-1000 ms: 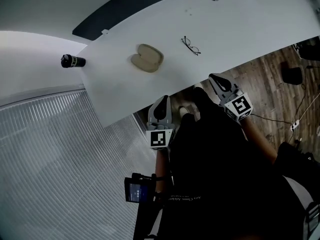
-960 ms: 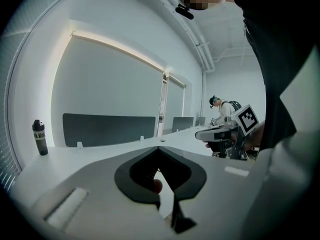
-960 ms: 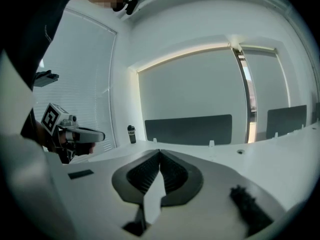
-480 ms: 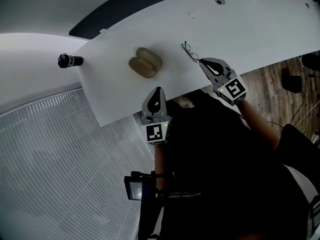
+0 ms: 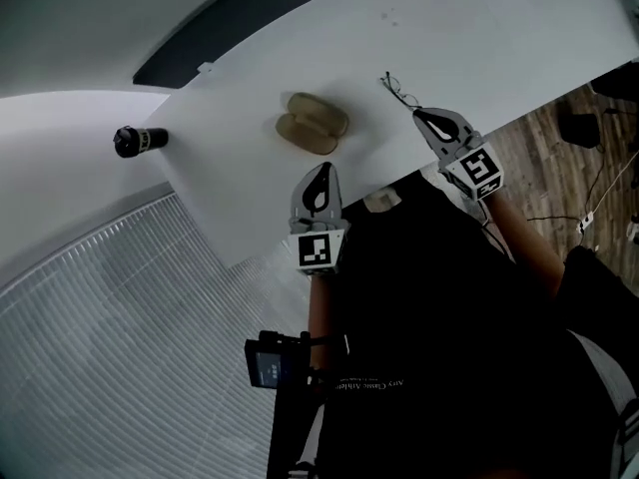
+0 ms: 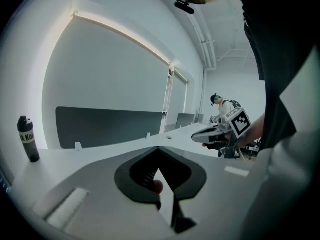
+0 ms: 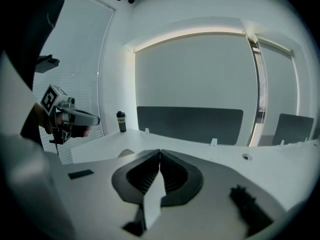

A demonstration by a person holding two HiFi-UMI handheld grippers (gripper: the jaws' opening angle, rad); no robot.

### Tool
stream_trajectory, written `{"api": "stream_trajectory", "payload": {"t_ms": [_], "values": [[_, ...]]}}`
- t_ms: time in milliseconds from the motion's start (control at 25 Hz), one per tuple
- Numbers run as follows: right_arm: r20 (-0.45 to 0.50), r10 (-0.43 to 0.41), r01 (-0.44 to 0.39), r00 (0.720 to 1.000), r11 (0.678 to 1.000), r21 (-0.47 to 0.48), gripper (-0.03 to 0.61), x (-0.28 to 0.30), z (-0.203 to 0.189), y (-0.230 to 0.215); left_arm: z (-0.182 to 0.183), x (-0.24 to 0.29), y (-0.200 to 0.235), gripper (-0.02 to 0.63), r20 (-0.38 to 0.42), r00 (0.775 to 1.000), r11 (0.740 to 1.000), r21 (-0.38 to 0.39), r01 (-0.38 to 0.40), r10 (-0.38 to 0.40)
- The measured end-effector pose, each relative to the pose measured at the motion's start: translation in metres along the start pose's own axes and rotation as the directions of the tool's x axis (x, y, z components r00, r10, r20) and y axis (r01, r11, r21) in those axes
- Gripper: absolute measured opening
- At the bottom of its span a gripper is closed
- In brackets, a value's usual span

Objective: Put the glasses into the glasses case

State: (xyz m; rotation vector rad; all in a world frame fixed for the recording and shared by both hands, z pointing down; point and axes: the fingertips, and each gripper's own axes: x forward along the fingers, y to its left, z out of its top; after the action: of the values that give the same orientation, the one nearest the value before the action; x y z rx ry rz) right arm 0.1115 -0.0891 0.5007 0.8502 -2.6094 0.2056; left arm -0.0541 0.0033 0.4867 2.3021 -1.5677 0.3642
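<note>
An open beige glasses case point(image 5: 313, 123) lies on the white table point(image 5: 499, 38). The thin dark-framed glasses point(image 5: 402, 91) lie to its right. My left gripper point(image 5: 320, 171) is over the table's front edge, just short of the case, with its jaws shut and nothing in them. My right gripper point(image 5: 420, 115) has its tip close beside the glasses, shut and holding nothing. In the left gripper view the jaws point(image 6: 159, 148) meet at the tip, and the right gripper point(image 6: 220, 133) shows to the side. The right gripper view shows its own shut jaws point(image 7: 160, 151) and a bit of the case point(image 7: 125, 154).
A black bottle point(image 5: 135, 140) stands at the table's left corner, also seen as the bottle point(image 6: 27, 139) and the bottle point(image 7: 121, 121). A dark panel point(image 5: 230, 28) runs behind the table. Wooden floor point(image 5: 559, 168) lies at the right, a ribbed grey surface point(image 5: 120, 327) at the left.
Both grippers have moved forward from below the table's front edge to over the table, the left towards the case, the right up to the glasses. Both stayed shut.
</note>
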Motion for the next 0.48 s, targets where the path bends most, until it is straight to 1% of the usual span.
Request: {"api": "stream_trajectory", "payload": {"t_ms": [40, 120, 160, 200, 280, 360, 480], "values": [[-0.009, -0.038, 0.038, 0.999, 0.999, 0.002, 0.008, -0.001, 0.002, -0.004, -0.001, 0.005, 0.003, 0.006, -0.004, 0.999, 0.999, 0.001, 0.038, -0.038], [-0.013, -0.099, 0.100, 0.995, 0.995, 0.012, 0.008, 0.007, 0.013, -0.005, 0.008, 0.013, 0.011, 0.006, 0.052, 0.993, 0.995, 0.004, 0.103, -0.103], [-0.011, -0.110, 0.110, 0.994, 0.994, 0.016, 0.008, 0.015, 0.018, 0.003, 0.010, 0.012, 0.017, 0.006, 0.064, 0.990, 0.992, 0.012, 0.122, -0.122], [-0.011, -0.109, 0.109, 0.994, 0.994, 0.021, 0.008, 0.024, 0.022, 0.015, 0.008, 0.008, 0.025, 0.008, 0.054, 0.990, 0.991, 0.018, 0.130, -0.131], [-0.016, -0.082, 0.083, 0.996, 0.996, 0.034, 0.008, 0.041, 0.025, 0.038, 0.006, -0.001, 0.043, 0.008, 0.020, 0.993, 0.992, 0.027, 0.119, -0.120], [-0.035, -0.046, 0.047, 0.998, 0.998, 0.038, 0.008, 0.051, 0.022, 0.054, 0.011, -0.004, 0.058, 0.008, 0.007, 0.996, 0.996, 0.017, 0.089, -0.089], [-0.077, -0.022, 0.022, 0.997, 1.000, 0.000, 0.008, 0.063, 0.014, 0.049, 0.018, 0.005, 0.069, 0.008, 0.028, 0.998, 0.998, 0.012, 0.063, -0.063]]}}
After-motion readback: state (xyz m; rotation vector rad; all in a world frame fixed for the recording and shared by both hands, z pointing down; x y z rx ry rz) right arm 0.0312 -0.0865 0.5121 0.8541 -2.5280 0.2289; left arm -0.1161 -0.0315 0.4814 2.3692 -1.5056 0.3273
